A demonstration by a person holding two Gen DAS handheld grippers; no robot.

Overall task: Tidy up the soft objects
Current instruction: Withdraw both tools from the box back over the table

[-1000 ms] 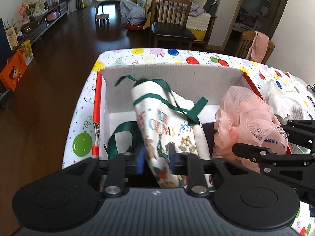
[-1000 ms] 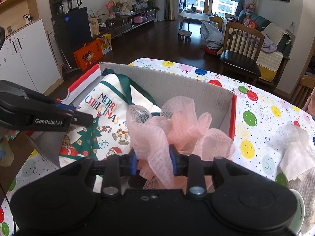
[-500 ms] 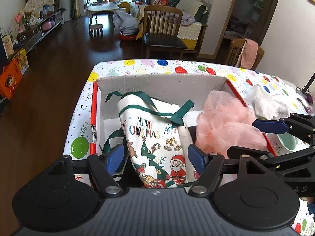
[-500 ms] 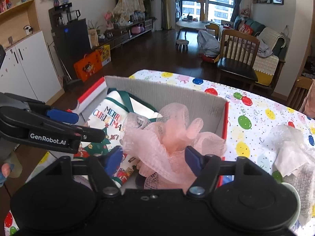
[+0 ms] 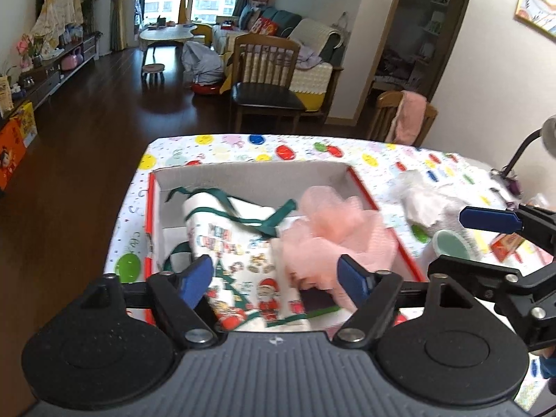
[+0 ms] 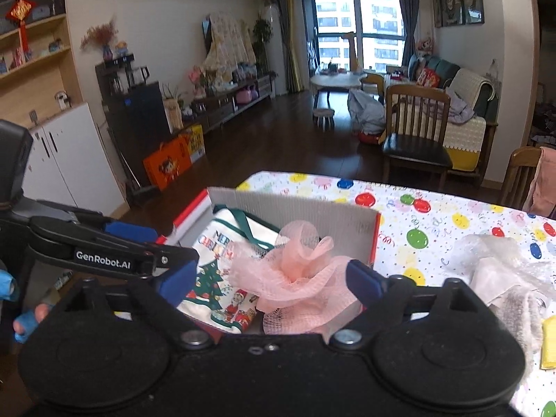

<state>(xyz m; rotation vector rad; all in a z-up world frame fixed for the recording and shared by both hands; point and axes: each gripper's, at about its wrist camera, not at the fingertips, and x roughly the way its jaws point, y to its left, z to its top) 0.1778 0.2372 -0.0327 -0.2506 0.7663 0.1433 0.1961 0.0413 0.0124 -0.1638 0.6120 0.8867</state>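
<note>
Left gripper [image 5: 274, 278]: spread wide, gripping nothing, poised above the near edge of the cardboard box [image 5: 243, 173].
Christmas tote bag [image 5: 239, 260]: lying in the left half of the box, green straps trailing toward the far wall, Santa print facing up.
Pink mesh pouf [image 5: 333, 236]: in the right half of the box, touching the bag and puffing above the red rim.
Right gripper [image 6: 272, 283]: fingers parted, nothing between them, hovering over the near side of the pouf.
Loose pile [image 6: 500, 271]: white cloth and bubble wrap on the balloon-print tablecloth [image 6: 434, 215], right of the box, not yet packed.
Judged step: both hands letting go and clearing out.
Doing it well: lift straight up so no fingertip snags the netting or a strap, then swing right for the pile.
</note>
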